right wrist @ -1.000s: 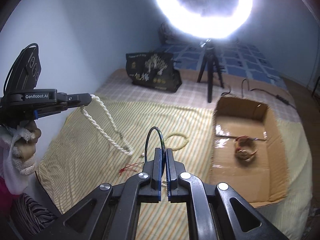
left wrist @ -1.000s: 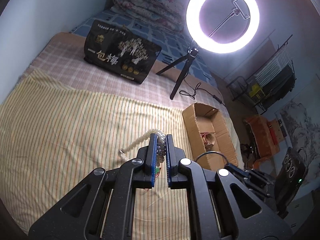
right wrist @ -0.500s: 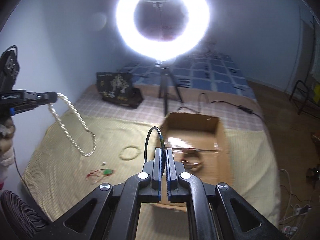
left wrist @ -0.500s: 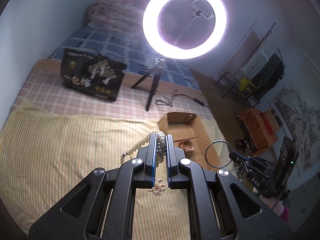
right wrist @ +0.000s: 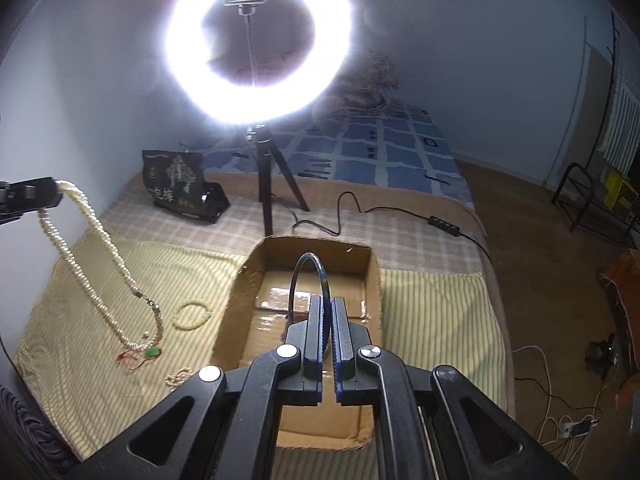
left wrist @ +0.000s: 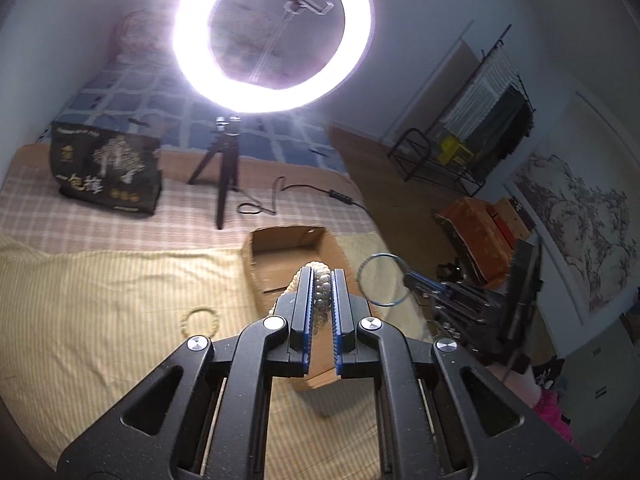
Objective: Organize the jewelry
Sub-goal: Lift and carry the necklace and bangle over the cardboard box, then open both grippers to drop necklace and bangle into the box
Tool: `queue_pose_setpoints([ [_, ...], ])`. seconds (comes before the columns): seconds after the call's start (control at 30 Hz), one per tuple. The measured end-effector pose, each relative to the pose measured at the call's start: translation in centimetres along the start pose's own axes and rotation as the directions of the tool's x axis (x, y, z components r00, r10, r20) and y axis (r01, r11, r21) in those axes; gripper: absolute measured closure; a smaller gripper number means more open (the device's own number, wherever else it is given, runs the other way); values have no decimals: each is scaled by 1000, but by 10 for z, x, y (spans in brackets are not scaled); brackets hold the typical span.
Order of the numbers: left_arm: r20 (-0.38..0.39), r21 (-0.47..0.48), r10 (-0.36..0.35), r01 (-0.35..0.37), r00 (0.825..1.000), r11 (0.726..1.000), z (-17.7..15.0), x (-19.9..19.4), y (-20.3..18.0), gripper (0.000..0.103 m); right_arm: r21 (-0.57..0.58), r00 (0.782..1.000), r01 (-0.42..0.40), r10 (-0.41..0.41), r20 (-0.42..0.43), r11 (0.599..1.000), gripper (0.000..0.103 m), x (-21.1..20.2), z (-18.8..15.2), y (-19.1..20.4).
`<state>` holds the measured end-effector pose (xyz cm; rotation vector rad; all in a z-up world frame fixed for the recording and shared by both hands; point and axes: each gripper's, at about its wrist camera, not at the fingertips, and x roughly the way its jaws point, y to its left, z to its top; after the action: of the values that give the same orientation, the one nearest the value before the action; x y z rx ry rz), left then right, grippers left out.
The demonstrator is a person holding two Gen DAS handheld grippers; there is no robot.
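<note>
Now a pearl necklace (right wrist: pixel 100 264) is clamped in the left hand-held gripper (left wrist: pixel 322 280), the jaws closed on the beads. From the right wrist view the necklace is seen hanging down in a long loop above the yellow striped cloth (right wrist: pixel 80 360), w/ its lower end near a red-and-green pendant (right wrist: pixel 150 354) lying on the cloth. A thin dark bangle (right wrist: pixel 310 280) is held upright in the right hand-held gripper (right wrist: pixel 328 308), jaws shut narrow on its rim; the bangle is above the open cardboard box (right wrist: pixel 372 280). The box is placed on the bed, at the right edge of the striped cloth. A small bead bracelet (right wrist: pixel 192 316) is lying on the cloth just beside the box, approx. between box and hanging necklace. Behind, a ring light (right wrist: pixel 256 44) on a tripod and a black bag (right wrist: pixel 176 184) are seen.
</note>
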<state>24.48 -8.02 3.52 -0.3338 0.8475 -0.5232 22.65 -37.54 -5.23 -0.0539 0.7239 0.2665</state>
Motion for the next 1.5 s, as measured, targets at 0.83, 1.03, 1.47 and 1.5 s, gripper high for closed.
queue_pose_setpoints([
  [0.83, -164, 70, -7, 19, 986, 997, -20, 94, -53, 98, 1, 997, 25, -25, -66, 1000, 102, 66, 9, -30],
  [1.03, -181, 78, 9, 5, 983, 997, -25, 102, -52, 98, 1, 996, 20, -20, -85, 1000, 102, 84, 10, -31],
  [1.47, -181, 114, 92, -72, 979, 991, -30, 107, -40, 80, 14, 997, 8, -7, -74, 1000, 56, 87, 12, -28],
  [1.5, -178, 122, 99, -78, 979, 989, -30, 106, -39, 79, 15, 997, 12, -11, -71, 1000, 51, 86, 13, -29],
])
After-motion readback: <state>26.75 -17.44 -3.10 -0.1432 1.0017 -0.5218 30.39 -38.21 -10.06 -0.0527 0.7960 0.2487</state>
